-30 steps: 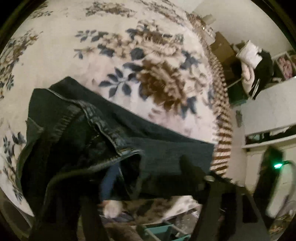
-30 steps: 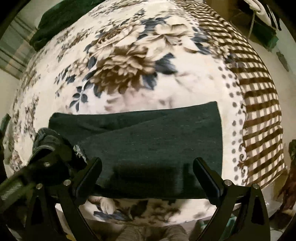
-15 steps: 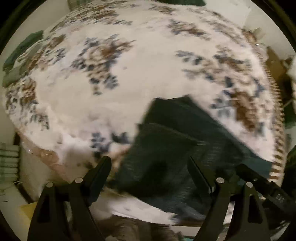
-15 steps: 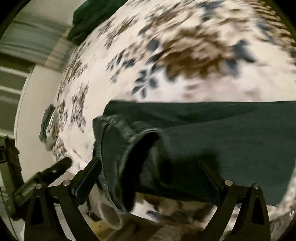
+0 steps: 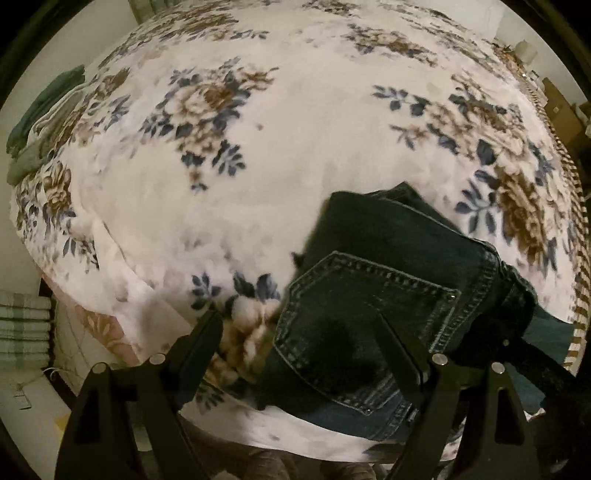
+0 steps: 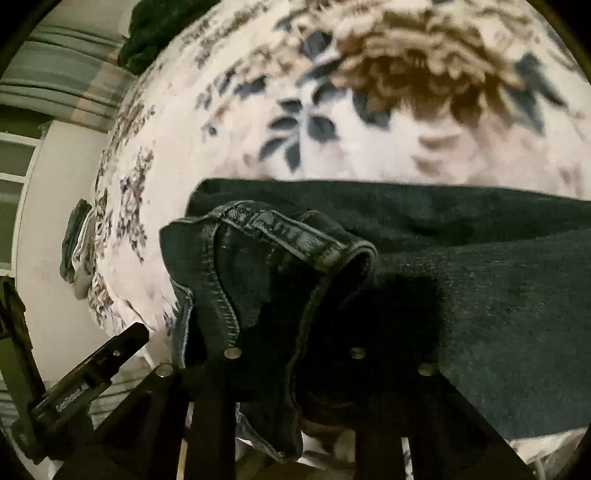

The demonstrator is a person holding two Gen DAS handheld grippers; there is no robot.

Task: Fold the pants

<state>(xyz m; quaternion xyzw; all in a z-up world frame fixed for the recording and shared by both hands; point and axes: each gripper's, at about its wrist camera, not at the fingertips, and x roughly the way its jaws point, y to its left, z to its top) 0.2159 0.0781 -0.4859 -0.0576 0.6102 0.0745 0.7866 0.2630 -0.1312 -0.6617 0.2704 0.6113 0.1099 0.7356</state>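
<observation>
Dark denim pants (image 5: 399, 254) lie on a floral blanket (image 5: 258, 166) near the bed's front edge. My left gripper (image 5: 295, 317) hangs open just above them. Its right finger is over the back pocket (image 5: 351, 314) and its left finger over the blanket, with nothing gripped. In the right wrist view the pants (image 6: 480, 295) stretch off to the right, with the rolled waistband (image 6: 288, 232) in front. My right gripper (image 6: 295, 332) is closing on the bunched denim below the waistband. Its fingertips are buried in dark folds. The left gripper (image 6: 92, 365) shows at lower left.
Folded green and grey clothes (image 5: 44, 110) sit at the bed's left edge. Another dark green garment (image 6: 159, 29) lies at the far side. The bed's front edge (image 5: 147, 332) drops off just under the left gripper. Cardboard boxes (image 5: 561, 107) stand beyond the right side.
My right gripper slid left along the pants to the waistband and went from wide open to pinching the denim. My left gripper swung over to the back pocket end and stands open.
</observation>
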